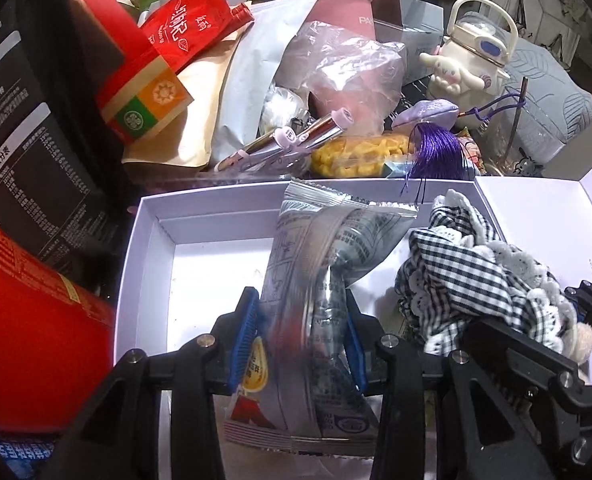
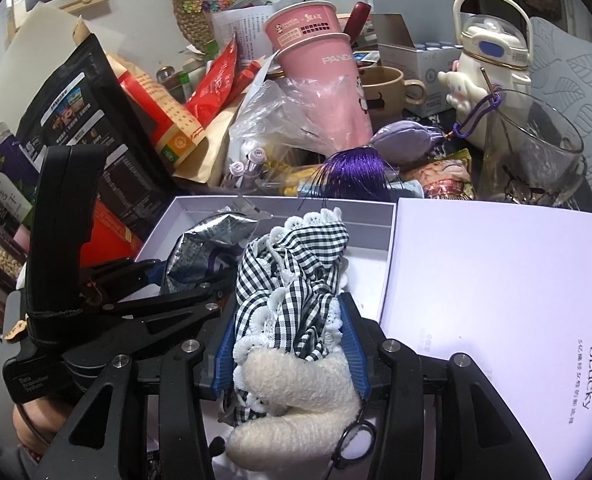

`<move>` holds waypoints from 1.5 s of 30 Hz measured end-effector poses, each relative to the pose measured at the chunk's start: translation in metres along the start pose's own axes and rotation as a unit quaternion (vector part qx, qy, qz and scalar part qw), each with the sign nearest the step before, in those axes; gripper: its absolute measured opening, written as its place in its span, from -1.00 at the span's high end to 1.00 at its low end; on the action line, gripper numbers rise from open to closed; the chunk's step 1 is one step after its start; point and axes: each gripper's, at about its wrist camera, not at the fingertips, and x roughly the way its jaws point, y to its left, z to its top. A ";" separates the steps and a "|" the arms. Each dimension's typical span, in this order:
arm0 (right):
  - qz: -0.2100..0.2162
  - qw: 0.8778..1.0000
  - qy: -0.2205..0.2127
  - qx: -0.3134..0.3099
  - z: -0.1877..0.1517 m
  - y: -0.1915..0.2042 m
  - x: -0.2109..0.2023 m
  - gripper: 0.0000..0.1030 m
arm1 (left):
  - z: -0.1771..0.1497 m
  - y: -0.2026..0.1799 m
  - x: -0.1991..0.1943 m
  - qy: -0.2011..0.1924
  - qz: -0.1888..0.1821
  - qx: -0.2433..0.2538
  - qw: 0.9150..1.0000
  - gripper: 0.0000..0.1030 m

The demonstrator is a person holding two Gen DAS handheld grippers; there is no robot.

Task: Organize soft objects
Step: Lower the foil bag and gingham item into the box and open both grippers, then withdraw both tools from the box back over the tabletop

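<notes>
My left gripper [image 1: 302,320] is shut on a silver snack packet [image 1: 328,280] and holds it over the open white box [image 1: 152,272]. The packet also shows in the right wrist view [image 2: 204,248], with the left gripper [image 2: 168,280] beside it. My right gripper [image 2: 286,344] is shut on a plush toy in a black-and-white gingham dress with lace trim [image 2: 292,280], its cream fuzzy body [image 2: 296,400] toward the camera. The toy hangs over the right part of the box [image 2: 372,272]. It also shows in the left wrist view [image 1: 476,276].
The box lid [image 2: 516,300] lies to the right of the box. Behind the box is clutter: pink paper cups [image 2: 328,80], plastic bag [image 1: 336,72], purple tassel [image 2: 356,176], glass [image 2: 536,148], white character kettle [image 1: 472,64], black pouch [image 1: 36,140], red cartons [image 1: 28,340].
</notes>
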 end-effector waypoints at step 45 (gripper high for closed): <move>0.001 0.985 -0.162 -0.063 -0.015 0.057 -0.155 -0.23 | -0.039 -0.006 -0.198 -0.215 0.020 0.026 0.976 -0.72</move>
